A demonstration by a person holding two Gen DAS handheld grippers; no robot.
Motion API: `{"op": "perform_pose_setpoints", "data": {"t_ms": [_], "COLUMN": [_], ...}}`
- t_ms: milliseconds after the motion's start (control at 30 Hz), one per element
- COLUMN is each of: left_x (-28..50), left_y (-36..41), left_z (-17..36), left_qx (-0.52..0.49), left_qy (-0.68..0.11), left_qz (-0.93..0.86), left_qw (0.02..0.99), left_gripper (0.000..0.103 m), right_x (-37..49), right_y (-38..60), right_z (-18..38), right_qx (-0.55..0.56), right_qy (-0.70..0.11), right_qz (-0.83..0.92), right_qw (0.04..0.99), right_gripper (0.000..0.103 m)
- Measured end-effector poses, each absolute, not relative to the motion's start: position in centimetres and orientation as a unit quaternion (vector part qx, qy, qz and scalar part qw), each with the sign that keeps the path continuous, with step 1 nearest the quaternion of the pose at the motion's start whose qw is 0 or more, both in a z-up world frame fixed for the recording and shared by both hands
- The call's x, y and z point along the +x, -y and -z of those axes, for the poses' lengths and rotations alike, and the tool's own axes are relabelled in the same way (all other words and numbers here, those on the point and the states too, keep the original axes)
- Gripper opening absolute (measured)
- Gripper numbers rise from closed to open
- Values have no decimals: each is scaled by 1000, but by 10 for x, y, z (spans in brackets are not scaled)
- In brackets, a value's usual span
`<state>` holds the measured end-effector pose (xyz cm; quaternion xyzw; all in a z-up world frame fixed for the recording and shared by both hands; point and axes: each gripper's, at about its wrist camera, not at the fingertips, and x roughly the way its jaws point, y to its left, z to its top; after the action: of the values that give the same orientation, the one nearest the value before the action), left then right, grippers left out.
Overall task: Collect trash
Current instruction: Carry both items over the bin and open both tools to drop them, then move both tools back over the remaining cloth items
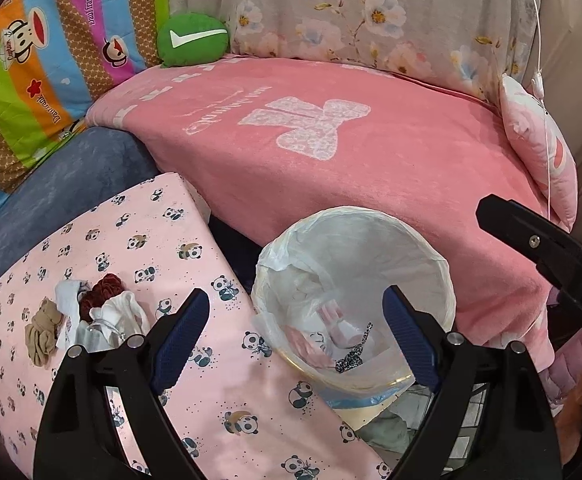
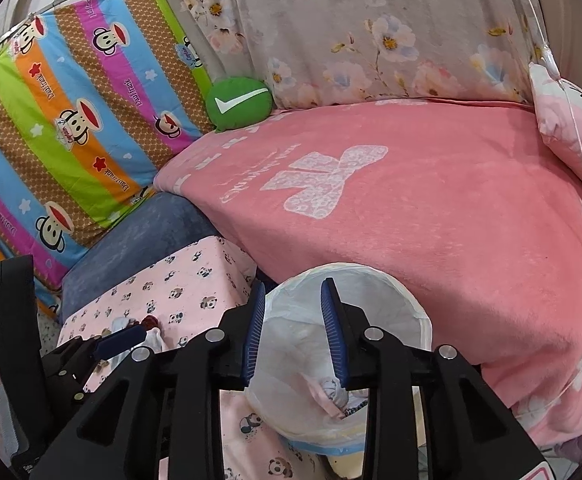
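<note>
A bin [image 1: 371,212] lined with a white bag stands between the panda-print cloth [image 1: 163,248] and the pink bed. Crumpled pink-and-white scraps [image 1: 331,328] and a leopard-print strip [image 1: 355,350] lie inside it. My left gripper [image 1: 295,296] hangs wide open over the bin's near left rim, with nothing in it. My right gripper [image 2: 293,284] is partly open above the bin [image 2: 411,300], nothing between its pads. A small pile [image 1: 91,312] of white tissue, a dark red scrunchie and beige cloth lies on the panda cloth, left of the left gripper.
A pink blanket [image 1: 371,152] covers the bed behind the bin. A green cushion [image 1: 193,40], a striped monkey-print quilt [image 1: 31,60] and a floral drape [image 1: 351,12] stand at the back. A blue-grey cushion [image 1: 71,184] lies left, a small pink pillow [image 1: 539,144] and a white cord right.
</note>
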<state>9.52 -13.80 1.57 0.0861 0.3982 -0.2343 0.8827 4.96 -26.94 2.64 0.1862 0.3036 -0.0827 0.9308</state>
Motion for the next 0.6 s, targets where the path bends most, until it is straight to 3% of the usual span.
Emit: {"op": "perform_pose_setpoints", "data": {"t_ms": [233,600], "left_x": [93,95], "left_y": [120,86], "left_z": [-13,-6], "left_qx": [75,48], "left_qy": [-401,-412], "left_qz": [220,202], "left_qw": [886,887], "left_gripper": [84,84], "right_x": [44,44], "right_y": [253,225], "right_z": [-26,-19], "right_qx": [180,169], "right_qy": [-307,-324], "right_qz": [82,63], "right_qw": [931,929], "right_gripper": [41,41]}}
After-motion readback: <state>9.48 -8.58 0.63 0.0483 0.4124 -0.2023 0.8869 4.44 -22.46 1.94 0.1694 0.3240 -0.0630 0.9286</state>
